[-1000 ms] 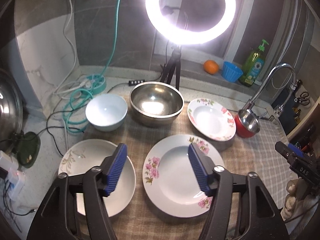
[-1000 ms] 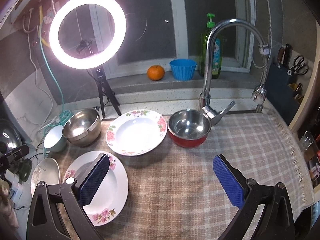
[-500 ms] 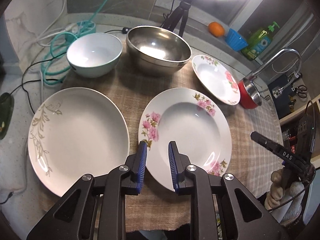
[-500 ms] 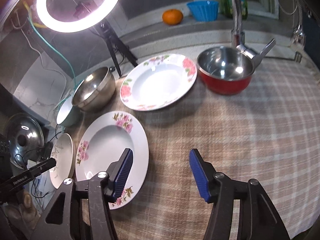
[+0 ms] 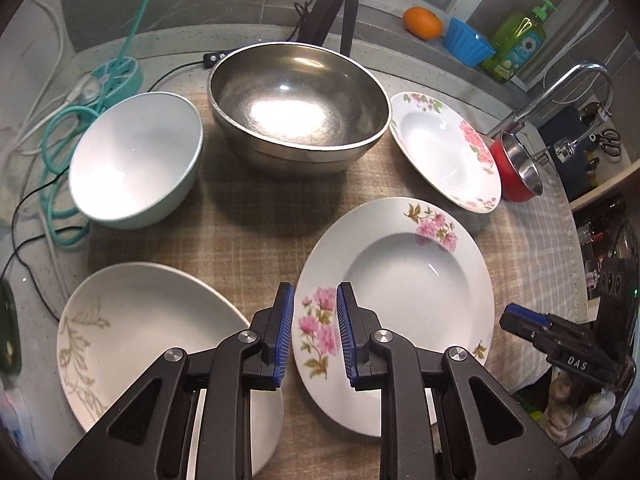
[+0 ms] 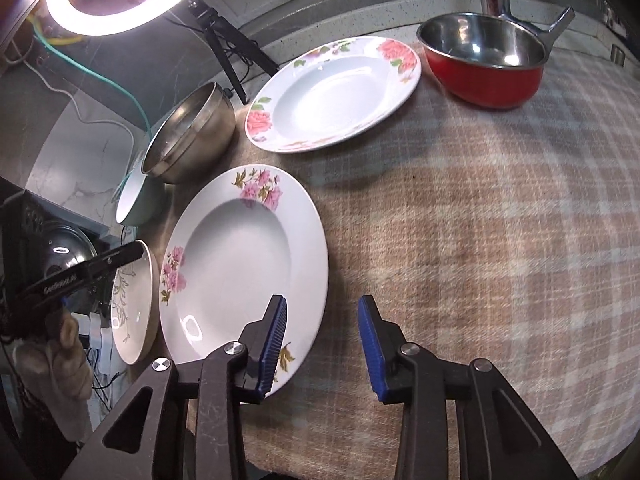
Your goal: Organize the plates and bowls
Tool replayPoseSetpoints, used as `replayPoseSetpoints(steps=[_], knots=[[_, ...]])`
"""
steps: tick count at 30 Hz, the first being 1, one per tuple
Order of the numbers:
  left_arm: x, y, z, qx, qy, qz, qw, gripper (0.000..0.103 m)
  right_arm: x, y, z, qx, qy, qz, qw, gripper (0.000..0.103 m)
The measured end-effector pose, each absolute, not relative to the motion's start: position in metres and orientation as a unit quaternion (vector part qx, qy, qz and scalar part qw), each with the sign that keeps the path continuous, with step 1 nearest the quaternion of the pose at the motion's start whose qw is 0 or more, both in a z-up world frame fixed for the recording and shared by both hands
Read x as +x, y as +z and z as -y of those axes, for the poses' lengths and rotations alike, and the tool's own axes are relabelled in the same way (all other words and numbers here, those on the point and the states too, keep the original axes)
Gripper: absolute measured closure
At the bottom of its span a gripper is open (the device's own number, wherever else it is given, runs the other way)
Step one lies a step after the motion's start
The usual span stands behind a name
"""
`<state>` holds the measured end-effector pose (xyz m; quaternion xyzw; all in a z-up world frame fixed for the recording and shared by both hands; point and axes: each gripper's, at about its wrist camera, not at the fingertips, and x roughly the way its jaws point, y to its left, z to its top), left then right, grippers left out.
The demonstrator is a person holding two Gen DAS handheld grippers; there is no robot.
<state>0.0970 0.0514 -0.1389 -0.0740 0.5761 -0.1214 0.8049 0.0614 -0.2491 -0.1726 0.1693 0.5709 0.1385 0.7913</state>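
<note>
We straddle the near rim of the white pink-flowered soup plate (image 5: 400, 280) with both tongs, left (image 5: 313, 332) and right (image 6: 322, 346), parted and ungripped; next: pinch, lift.

A ring light (image 6: 116, 4) blazes at the top left of the right wrist view, blown out to white. Its glare pools in the steel bowl (image 5: 298, 110) and glints on the near flowered plate (image 6: 244, 268). Soft shadows fall toward the camera beneath the bowls. Both views bend strongly at the edges, with dark vignetted corners. The checked cloth (image 6: 500, 220) looks slightly smeared.
</note>
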Motion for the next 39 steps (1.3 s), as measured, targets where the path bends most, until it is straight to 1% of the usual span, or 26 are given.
replayPoseSetpoints(steps=[5, 7, 11, 16, 21, 27, 39], knots=[[0.112, -0.147, -0.051, -0.074, -0.131, -0.591, 0.792, 0.083, 0.060, -0.182, 0.256, 0.195, 0.128, -0.580, 0.781, 0.071], [0.117, -0.152, -0.052, -0.078, -0.134, -0.600, 0.785, 0.083, 0.059, -0.186, 0.258, 0.209, 0.127, -0.584, 0.774, 0.076], [0.123, -0.162, -0.057, -0.096, -0.138, -0.617, 0.769, 0.083, 0.059, -0.192, 0.258, 0.231, 0.134, -0.591, 0.761, 0.078], [0.126, -0.168, -0.057, -0.098, -0.143, -0.629, 0.758, 0.083, 0.058, -0.195, 0.254, 0.238, 0.137, -0.594, 0.756, 0.084], [0.128, -0.172, -0.056, -0.094, -0.146, -0.636, 0.752, 0.089, 0.060, -0.197, 0.253, 0.245, 0.144, -0.595, 0.752, 0.086], [0.129, -0.173, -0.057, -0.096, -0.148, -0.638, 0.750, 0.090, 0.062, -0.199, 0.249, 0.251, 0.154, -0.598, 0.745, 0.089], [0.128, -0.172, -0.052, -0.085, -0.147, -0.639, 0.750, 0.090, 0.064, -0.199, 0.248, 0.243, 0.151, -0.601, 0.747, 0.090]])
